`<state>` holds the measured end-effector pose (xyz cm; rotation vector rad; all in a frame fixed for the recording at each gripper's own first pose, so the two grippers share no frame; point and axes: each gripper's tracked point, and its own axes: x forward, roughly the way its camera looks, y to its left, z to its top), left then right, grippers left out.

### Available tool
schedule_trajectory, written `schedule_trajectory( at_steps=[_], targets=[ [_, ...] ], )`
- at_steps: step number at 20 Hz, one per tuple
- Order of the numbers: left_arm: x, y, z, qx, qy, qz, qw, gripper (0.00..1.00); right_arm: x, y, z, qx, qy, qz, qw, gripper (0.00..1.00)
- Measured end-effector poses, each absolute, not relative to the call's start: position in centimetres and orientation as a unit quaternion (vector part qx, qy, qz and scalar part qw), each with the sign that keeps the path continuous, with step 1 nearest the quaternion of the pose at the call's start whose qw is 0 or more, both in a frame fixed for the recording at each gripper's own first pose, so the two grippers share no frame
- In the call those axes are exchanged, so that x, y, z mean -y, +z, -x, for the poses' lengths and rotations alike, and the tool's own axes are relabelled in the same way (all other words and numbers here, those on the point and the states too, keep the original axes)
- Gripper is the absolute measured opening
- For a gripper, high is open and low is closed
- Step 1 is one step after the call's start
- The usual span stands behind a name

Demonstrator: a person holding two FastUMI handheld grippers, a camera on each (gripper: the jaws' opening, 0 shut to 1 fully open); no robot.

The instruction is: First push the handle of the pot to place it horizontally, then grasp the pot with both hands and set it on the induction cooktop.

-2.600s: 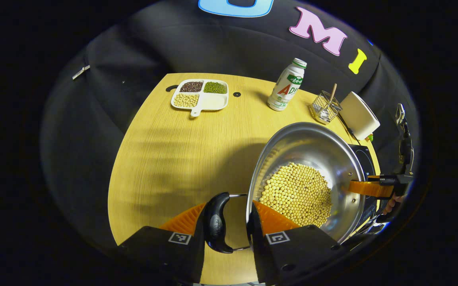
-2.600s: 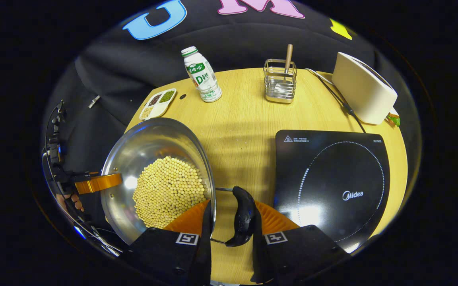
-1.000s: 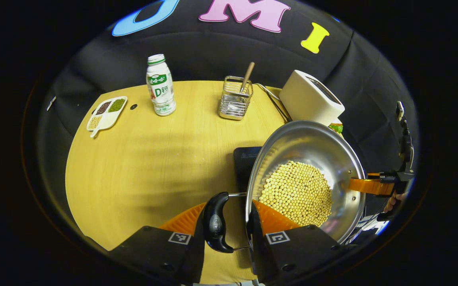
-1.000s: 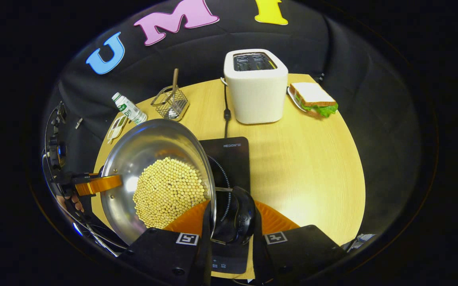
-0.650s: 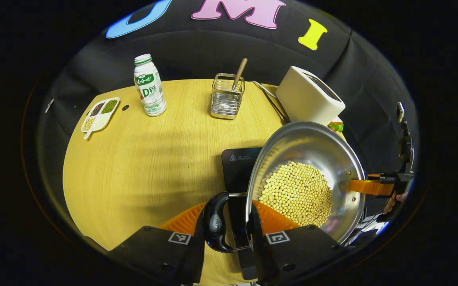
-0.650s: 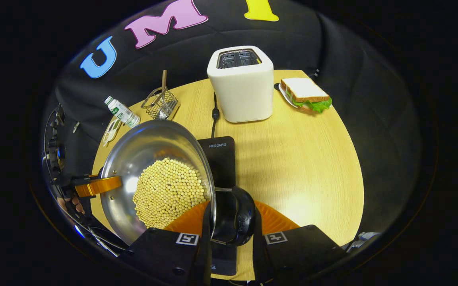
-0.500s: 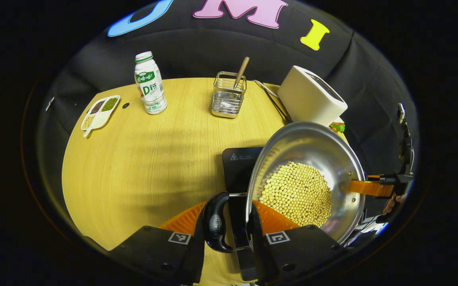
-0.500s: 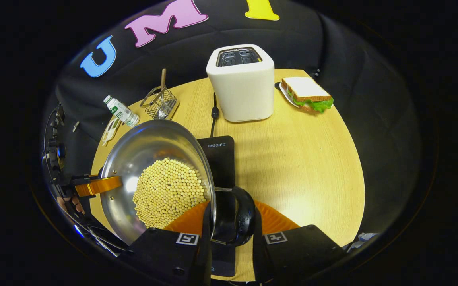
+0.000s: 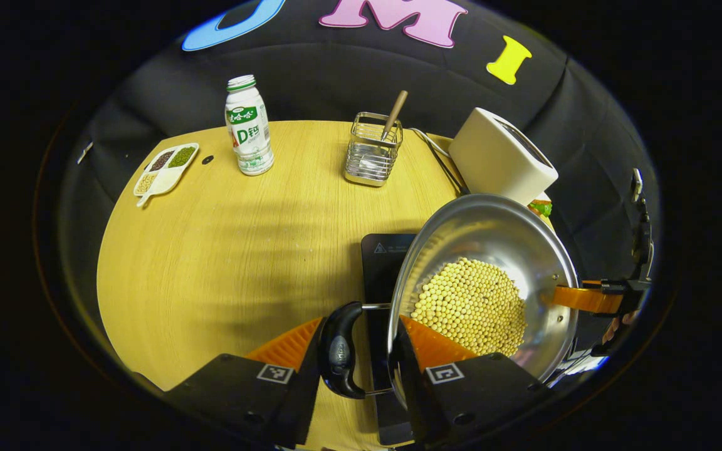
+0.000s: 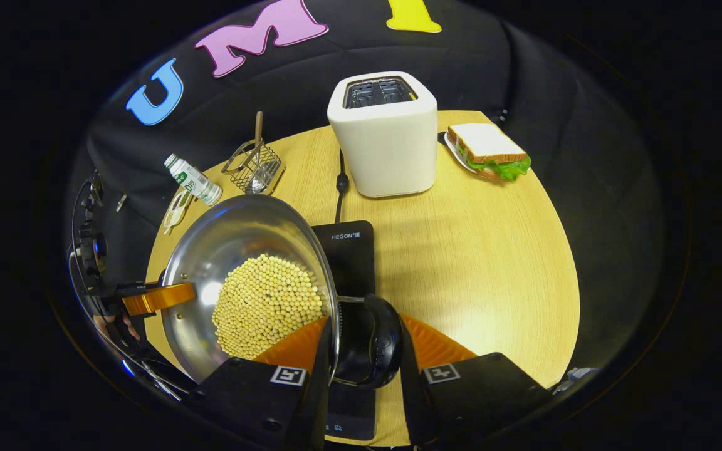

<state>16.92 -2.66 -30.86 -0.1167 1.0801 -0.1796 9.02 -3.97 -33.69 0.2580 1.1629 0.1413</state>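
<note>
the pot [image 9: 492,250] hides most of the induction cooktop [image 9: 381,263], and the sandwich [image 9: 540,207] peeks out behind its rim.

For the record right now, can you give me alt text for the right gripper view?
The right gripper clamps one black handle of a steel pot full of soybeans, held above a black induction cooktop. Behind stand a toaster and sandwich on the table.
</note>
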Motion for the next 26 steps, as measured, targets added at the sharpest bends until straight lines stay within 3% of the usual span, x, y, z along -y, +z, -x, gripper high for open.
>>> schedule_trajectory(
  at_steps=[1,4,5,6,17,26],
  targets=[
    [2.4,-30.7,-17.0,-0.51,-0.084,0.044,0.855,0.67,3.8,-33.5,-9.0,-0.544,0.068,-0.129,0.826,0.55],
    [1.9,-30.2,-17.5,-0.495,-0.076,0.026,0.865,0.94,3.5,-32.8,-9.1,-0.534,0.072,-0.151,0.829,0.82],
    [1.7,-29.8,-17.5,-0.491,-0.072,0.026,0.868,0.95,3.5,-32.6,-9.2,-0.532,0.071,-0.153,0.83,0.98],
    [1.9,-29.5,-17.4,-0.488,-0.072,0.031,0.869,0.95,3.6,-32.6,-9.3,-0.527,0.066,-0.151,0.834,1.0],
    [2.0,-25.3,-16.3,-0.443,-0.076,0.033,0.893,0.95,5.0,-28.5,-9.9,-0.449,0.029,-0.104,0.887,0.99],
    [4.4,-13.0,-14.8,-0.243,-0.1,0.019,0.965,0.95,4.9,-17.4,-9.1,-0.281,0.021,-0.036,0.959,0.99]
  ],
)
